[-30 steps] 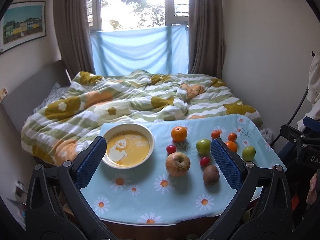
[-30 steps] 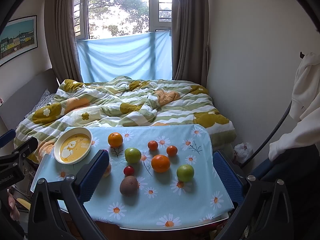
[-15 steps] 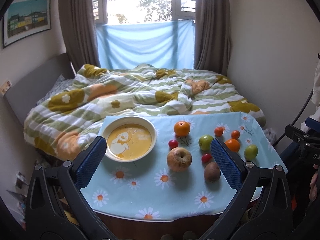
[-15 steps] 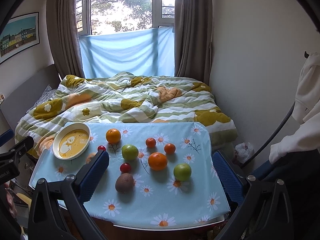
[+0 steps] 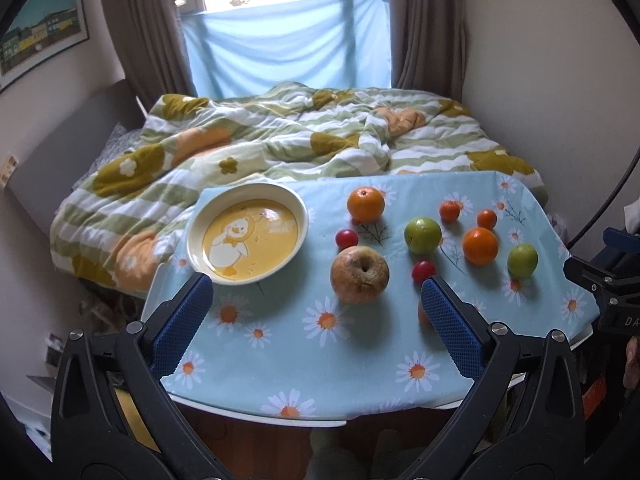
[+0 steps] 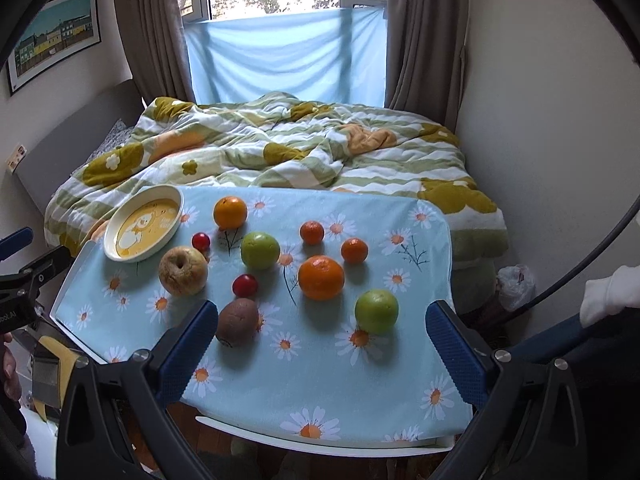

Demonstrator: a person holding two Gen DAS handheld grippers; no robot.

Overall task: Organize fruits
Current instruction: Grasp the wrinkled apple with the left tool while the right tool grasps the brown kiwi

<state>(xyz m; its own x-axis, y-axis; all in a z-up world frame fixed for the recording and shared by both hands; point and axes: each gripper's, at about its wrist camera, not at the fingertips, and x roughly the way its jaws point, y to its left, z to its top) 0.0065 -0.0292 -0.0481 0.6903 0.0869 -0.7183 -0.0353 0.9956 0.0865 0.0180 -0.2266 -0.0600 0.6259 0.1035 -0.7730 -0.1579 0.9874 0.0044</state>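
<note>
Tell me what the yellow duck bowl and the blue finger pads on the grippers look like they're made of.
The bowl: probably glazed ceramic, possibly melamine; its cream rim is smooth and its yellow inside shows glossy highlights. The left gripper carries blue pads that look like matte rubber or soft plastic, with a fine grid texture. The right gripper's look the same.

Left gripper hung over the near table edge, jaws spread wide, empty. Wrinkled apple lay between the pads' line of sight; yellow duck bowl sat just beyond the left pad. Daisy tablecloth beneath.
</note>
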